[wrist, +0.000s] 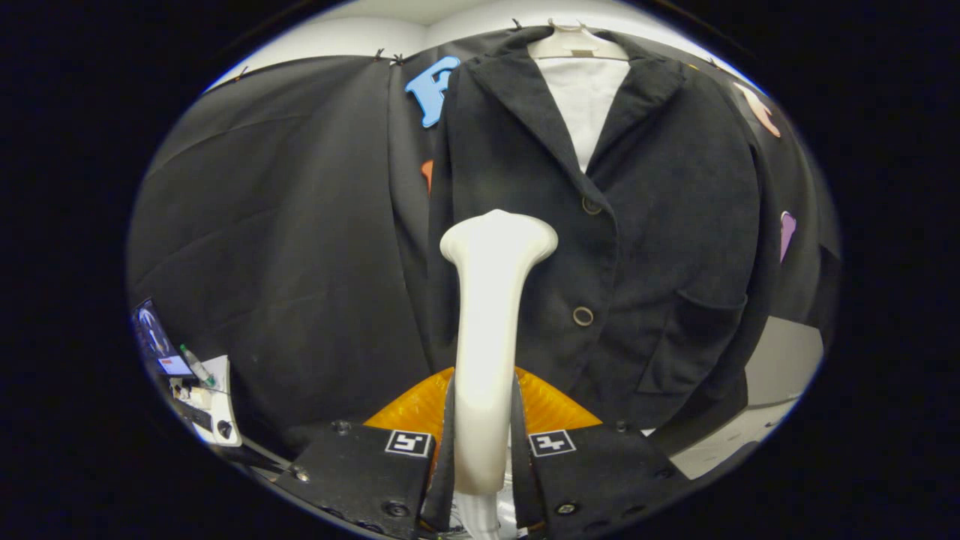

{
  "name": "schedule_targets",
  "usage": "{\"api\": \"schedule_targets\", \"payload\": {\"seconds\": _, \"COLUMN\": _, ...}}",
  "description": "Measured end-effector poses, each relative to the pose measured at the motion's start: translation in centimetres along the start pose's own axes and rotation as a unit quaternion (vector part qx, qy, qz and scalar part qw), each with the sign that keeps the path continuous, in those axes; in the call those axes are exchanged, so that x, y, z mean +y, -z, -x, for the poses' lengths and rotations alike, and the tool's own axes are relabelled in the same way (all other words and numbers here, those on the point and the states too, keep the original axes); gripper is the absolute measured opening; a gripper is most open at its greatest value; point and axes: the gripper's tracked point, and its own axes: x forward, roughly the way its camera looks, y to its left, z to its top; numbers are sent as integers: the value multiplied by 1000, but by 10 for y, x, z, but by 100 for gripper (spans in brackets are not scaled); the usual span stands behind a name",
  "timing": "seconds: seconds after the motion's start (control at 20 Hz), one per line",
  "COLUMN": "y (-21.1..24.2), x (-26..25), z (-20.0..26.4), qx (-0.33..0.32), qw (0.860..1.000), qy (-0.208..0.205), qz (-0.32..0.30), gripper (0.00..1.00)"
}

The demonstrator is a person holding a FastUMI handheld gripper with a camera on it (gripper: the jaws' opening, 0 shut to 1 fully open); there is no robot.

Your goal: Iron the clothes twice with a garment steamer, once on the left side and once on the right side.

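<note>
A black jacket [645, 225] hangs on a white hanger [574, 45] against the booth's wall, with a white shirt [585, 97] showing in its neckline. My gripper [484, 442] is shut on the white garment steamer [487, 330], both fingers pressing its handle. The steamer stands upright between the fingers. Its flared head [499, 236] sits over the jacket's left front panel, about midway between the upper and lower buttons [583, 316]. Whether the head touches the cloth I cannot tell.
A small white stand [214, 409] with a lit screen [161, 345] and a few small items sits low, left of the fingers. A pale floor or panel [780, 367] shows beyond the jacket's right hem. The jacket has a pocket [697, 337] on its right.
</note>
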Motion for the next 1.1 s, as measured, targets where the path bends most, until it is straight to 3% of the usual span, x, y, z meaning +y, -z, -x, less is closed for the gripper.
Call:
{"api": "schedule_targets", "payload": {"seconds": 0.65, "y": 84, "x": -1, "z": -26, "qx": 84, "qw": 996, "qy": 2, "qz": -14, "gripper": 34}}
{"api": "schedule_targets", "payload": {"seconds": 1.1, "y": 88, "x": -2, "z": -27, "qx": 100, "qw": 995, "qy": 9, "qz": -23, "gripper": 34}}
